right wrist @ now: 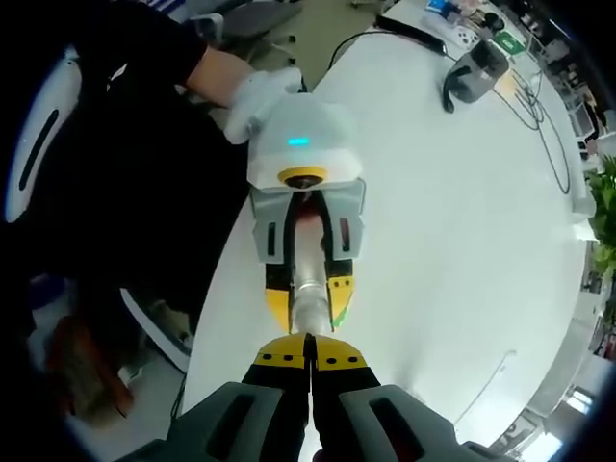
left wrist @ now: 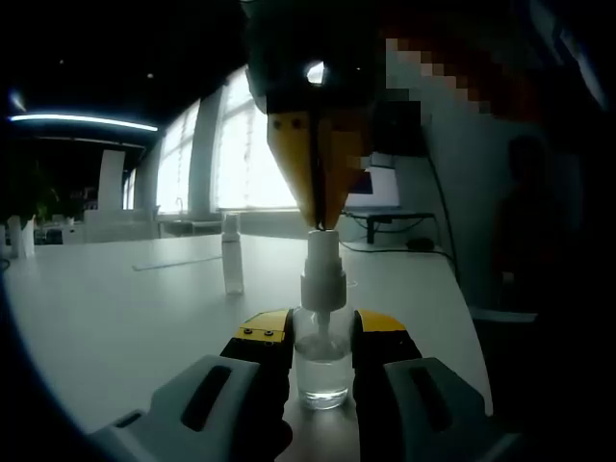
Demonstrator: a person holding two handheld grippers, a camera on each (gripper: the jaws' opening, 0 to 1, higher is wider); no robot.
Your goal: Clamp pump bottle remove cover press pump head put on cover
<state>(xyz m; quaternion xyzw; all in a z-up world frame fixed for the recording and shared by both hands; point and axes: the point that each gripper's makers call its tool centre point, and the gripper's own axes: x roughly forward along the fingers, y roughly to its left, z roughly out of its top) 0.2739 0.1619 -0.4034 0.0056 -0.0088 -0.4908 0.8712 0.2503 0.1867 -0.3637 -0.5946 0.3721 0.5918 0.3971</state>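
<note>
Left gripper view: left gripper (left wrist: 322, 351) grasps the pump bottle (left wrist: 322, 361) upright on the table (left wrist: 115, 308), steadying it, so the right gripper (left wrist: 322, 207), jaws closed together, presses the pump head (left wrist: 322, 255).

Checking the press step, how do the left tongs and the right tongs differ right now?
The left tongs are spread around the pump bottle, clamping its clear body; the right tongs are shut, with nothing between them. The left ones sit low by the white table; the right ones come down from above onto the pump head. Both have yellow tips.
</note>
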